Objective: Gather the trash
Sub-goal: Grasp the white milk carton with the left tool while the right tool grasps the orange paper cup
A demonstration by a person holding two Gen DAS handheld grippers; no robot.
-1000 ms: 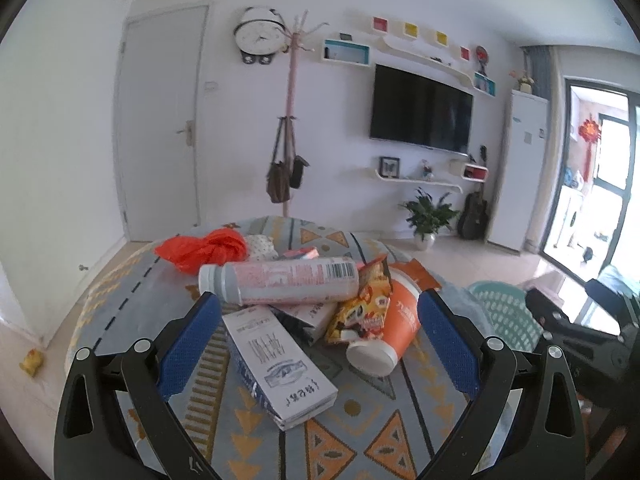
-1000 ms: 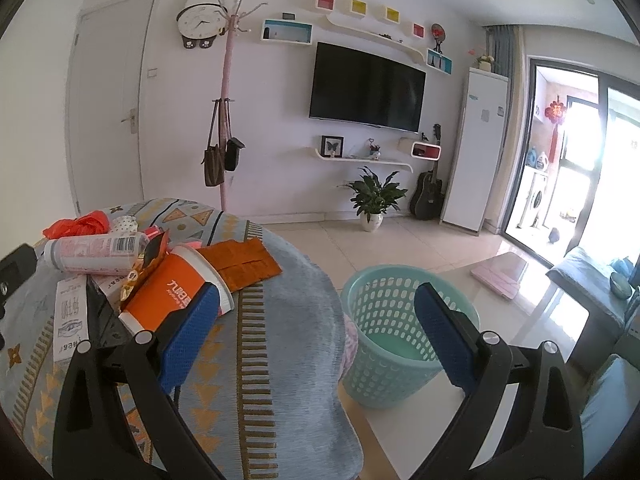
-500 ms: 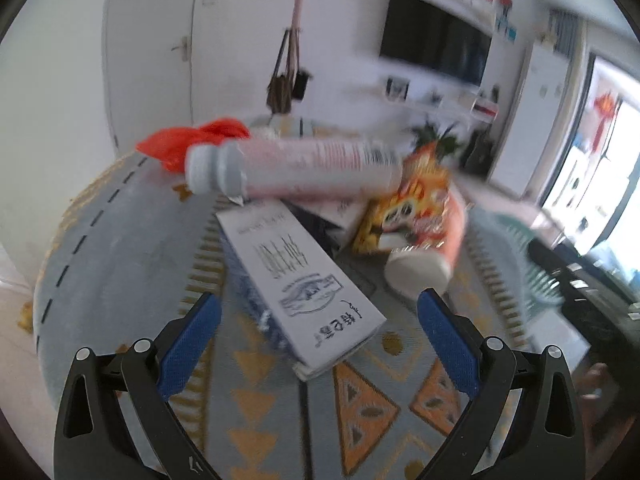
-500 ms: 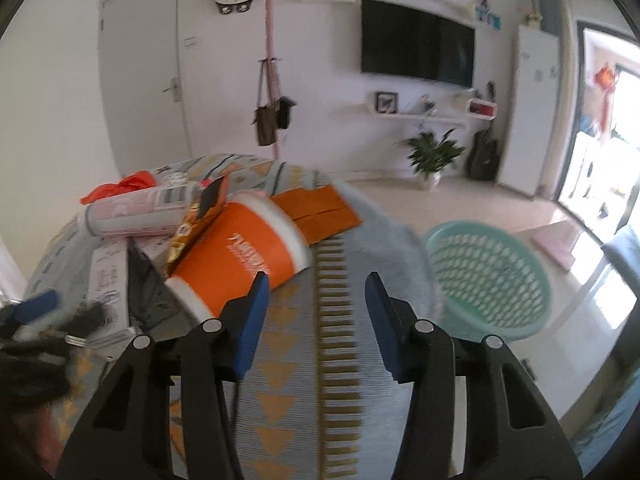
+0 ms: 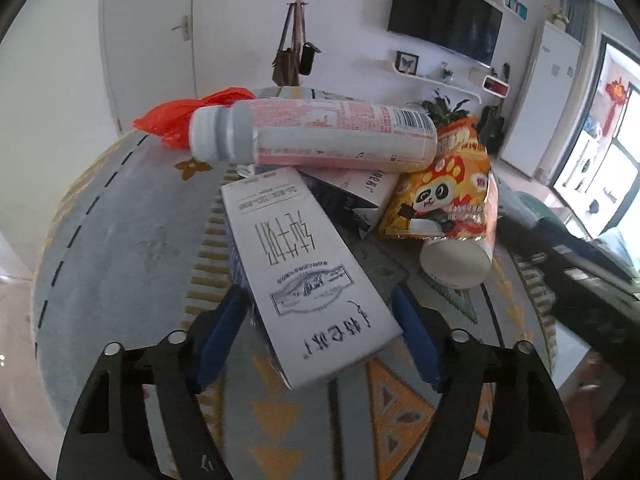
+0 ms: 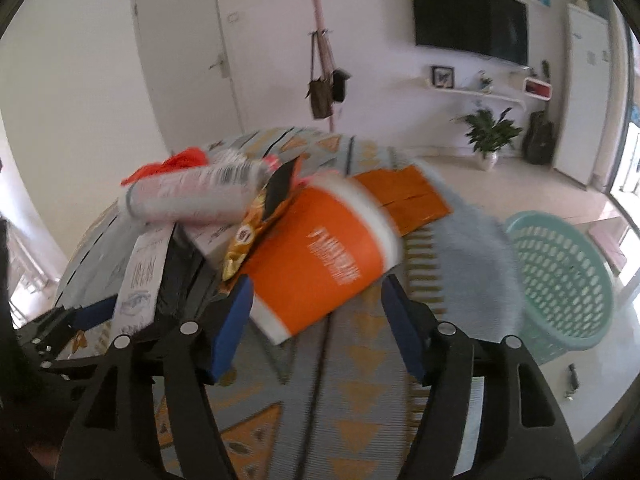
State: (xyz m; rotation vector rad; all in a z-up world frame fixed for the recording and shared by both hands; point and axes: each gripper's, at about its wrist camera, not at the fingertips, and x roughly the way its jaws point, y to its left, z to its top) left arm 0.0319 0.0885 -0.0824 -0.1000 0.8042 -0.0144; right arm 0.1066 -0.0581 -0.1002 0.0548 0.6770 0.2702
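Observation:
A pile of trash lies on the patterned tablecloth (image 5: 120, 240). A white milk carton (image 5: 304, 264) lies flat with its near end between the pads of my left gripper (image 5: 318, 332); the jaws are closing and both pads sit against its sides. A pink-labelled bottle (image 5: 320, 136) rests across the pile, beside a panda snack bag (image 5: 444, 196) and a red plastic bag (image 5: 176, 116). An orange paper cup (image 6: 320, 260) lies on its side between the pads of my right gripper (image 6: 316, 320). Those jaws are opening and the cup is blurred.
A teal laundry basket (image 6: 560, 280) stands on the floor to the right of the table. A flat orange packet (image 6: 408, 196) lies behind the cup, and a second carton (image 5: 360, 188) lies under the bottle. The table edge drops off on the right.
Both grippers came down and forward onto the pile. The left jaws narrowed around the carton. The right jaws narrowed, then widened, and now straddle the cup.

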